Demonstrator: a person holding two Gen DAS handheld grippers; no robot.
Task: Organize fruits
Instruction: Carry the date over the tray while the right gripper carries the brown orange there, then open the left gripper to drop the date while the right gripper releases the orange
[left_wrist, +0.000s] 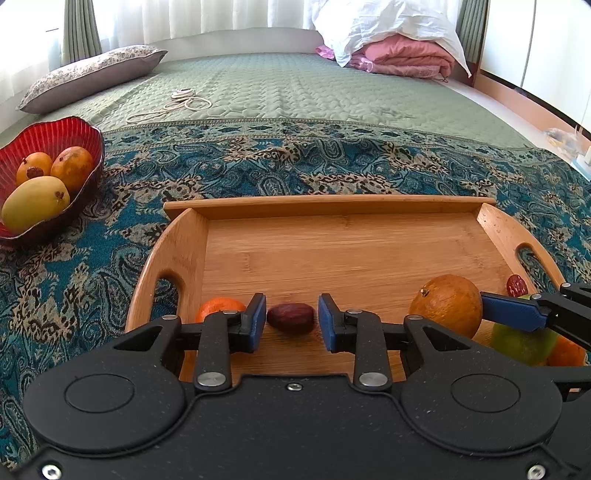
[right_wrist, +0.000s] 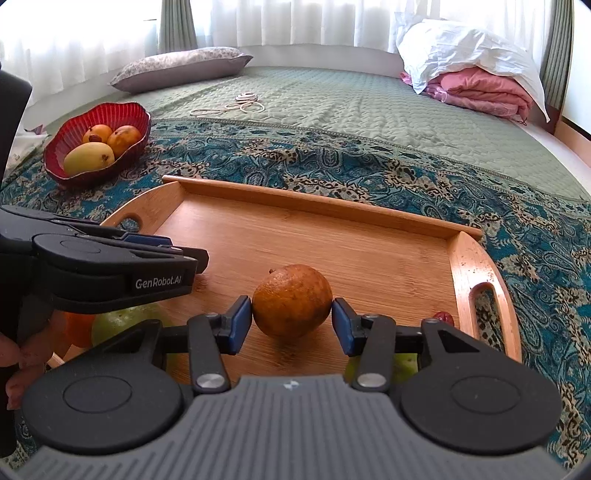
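Observation:
A wooden tray (left_wrist: 332, 206) lies on the bed. My left gripper (left_wrist: 291, 321) is open around a small dark brown fruit (left_wrist: 290, 318) on the tray floor, with small gaps on both sides. An orange tangerine (left_wrist: 218, 306) sits just left of it. My right gripper (right_wrist: 291, 321) is open around a large brownish-orange fruit (right_wrist: 291, 299), pads close to its sides; that fruit also shows in the left wrist view (left_wrist: 447, 310). A green fruit (left_wrist: 521, 343), another orange (left_wrist: 565, 350) and a red date (left_wrist: 516, 285) lie at the tray's right. A red bowl (left_wrist: 55, 133) holds three yellow-orange fruits.
The tray rests on a blue patterned blanket (left_wrist: 295, 162) over a green quilt. A coiled cord (left_wrist: 184, 99), a pillow (left_wrist: 92, 74) and folded pink bedding (left_wrist: 402, 55) lie farther back. The red bowl stands left of the tray.

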